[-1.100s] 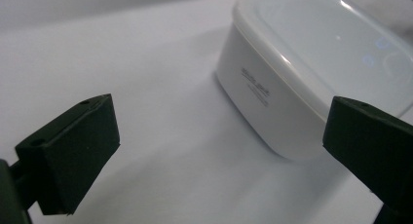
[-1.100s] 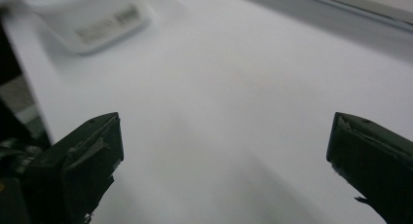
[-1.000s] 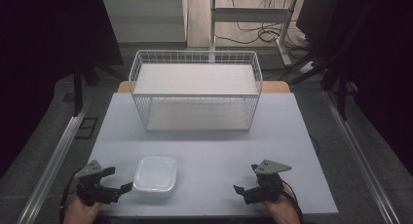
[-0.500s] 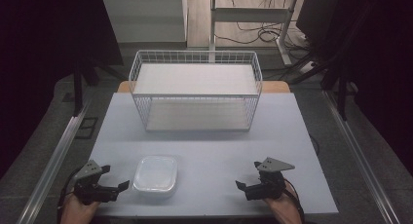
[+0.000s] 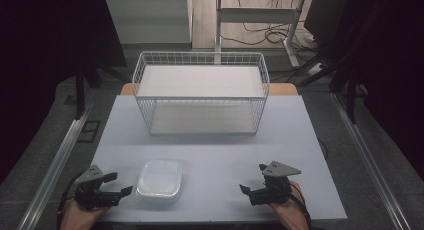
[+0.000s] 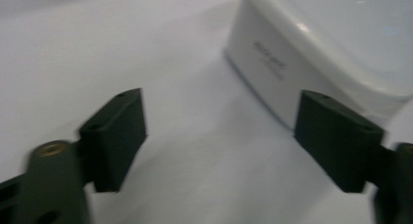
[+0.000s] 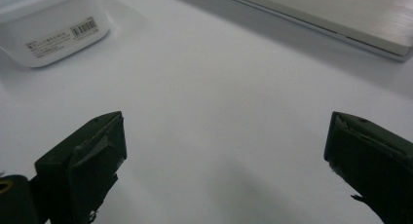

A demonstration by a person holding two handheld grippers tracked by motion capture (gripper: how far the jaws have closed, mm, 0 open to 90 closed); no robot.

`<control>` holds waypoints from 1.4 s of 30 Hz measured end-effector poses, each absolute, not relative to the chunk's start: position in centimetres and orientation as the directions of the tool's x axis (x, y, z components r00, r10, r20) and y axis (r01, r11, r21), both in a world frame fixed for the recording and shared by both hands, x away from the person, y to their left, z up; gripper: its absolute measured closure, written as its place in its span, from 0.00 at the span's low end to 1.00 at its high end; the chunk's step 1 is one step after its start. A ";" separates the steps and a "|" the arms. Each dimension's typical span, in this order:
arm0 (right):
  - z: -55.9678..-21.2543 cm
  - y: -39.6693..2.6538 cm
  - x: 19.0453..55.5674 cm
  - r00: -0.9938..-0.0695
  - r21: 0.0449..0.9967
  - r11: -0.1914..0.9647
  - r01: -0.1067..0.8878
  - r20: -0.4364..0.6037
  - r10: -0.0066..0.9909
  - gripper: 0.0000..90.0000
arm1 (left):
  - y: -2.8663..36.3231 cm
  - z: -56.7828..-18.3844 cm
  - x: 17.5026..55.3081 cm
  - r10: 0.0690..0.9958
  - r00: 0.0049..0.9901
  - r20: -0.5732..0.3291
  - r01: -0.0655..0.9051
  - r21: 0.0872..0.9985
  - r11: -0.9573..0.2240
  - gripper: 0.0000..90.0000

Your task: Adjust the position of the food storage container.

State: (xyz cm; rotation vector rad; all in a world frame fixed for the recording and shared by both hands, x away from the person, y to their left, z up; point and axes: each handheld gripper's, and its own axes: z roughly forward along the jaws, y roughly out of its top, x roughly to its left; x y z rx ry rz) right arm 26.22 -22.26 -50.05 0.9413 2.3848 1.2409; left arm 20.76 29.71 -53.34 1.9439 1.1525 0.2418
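- Your left gripper (image 5: 119,186) sits low at the near left corner of the table (image 5: 300,140), pointing right toward the white plastic container (image 5: 160,178)
- Its jaws have just been closing a little, yet they stand released with only bare tabletop between them and nothing gripped
- In the left gripper view the container (image 6: 331,48) lies just beyond the jaw on the right side of that view, close to its tip; you cannot tell whether the two touch
- The container rests flat on the table near the front edge, left of centre, between your two hands and much nearer your left one
- Your right gripper (image 5: 248,184) rests at the near right of the table, pointing left, well apart from the container
- Its jaws are spread wide and released, holding nothing; in the right gripper view the bare table runs between them and the container (image 7: 48,34), with a barcode label on its side, lies at the top left
- The white wire basket (image 5: 201,92) stands at the far middle of the table, well apart from both grippers and the container
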 end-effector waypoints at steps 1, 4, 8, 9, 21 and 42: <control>-50.0 -22.2 26.2 -0.747 0.809 0.410 0.422 0.053 0.663 0.04 | 29.6 -53.4 20.8 0.789 0.560 -0.251 0.639 0.738 -0.218 0.30; -49.8 -21.7 26.1 -0.753 0.807 0.411 0.424 0.062 0.655 0.05 | 29.5 -53.4 21.1 0.771 0.569 -0.286 0.650 0.731 -0.208 0.44; -50.0 -21.1 26.0 -0.758 0.806 0.422 0.414 0.049 0.650 0.02 | 28.9 -53.1 21.2 0.743 0.588 -0.319 0.649 0.734 -0.200 0.63; -50.0 -21.0 26.0 -0.761 0.806 0.425 0.411 0.047 0.647 0.01 | 28.7 -53.0 21.2 0.737 0.592 -0.327 0.651 0.733 -0.197 0.67; -50.1 -19.6 26.4 -0.771 0.777 0.467 0.423 0.038 0.635 0.07 | 26.4 -53.0 22.7 0.686 0.611 -0.396 0.671 0.718 -0.182 0.93; -49.7 -17.8 27.0 -0.819 0.709 0.529 0.466 0.120 0.562 0.65 | 21.0 -52.7 24.3 0.626 0.663 -0.411 0.662 0.712 -0.233 0.97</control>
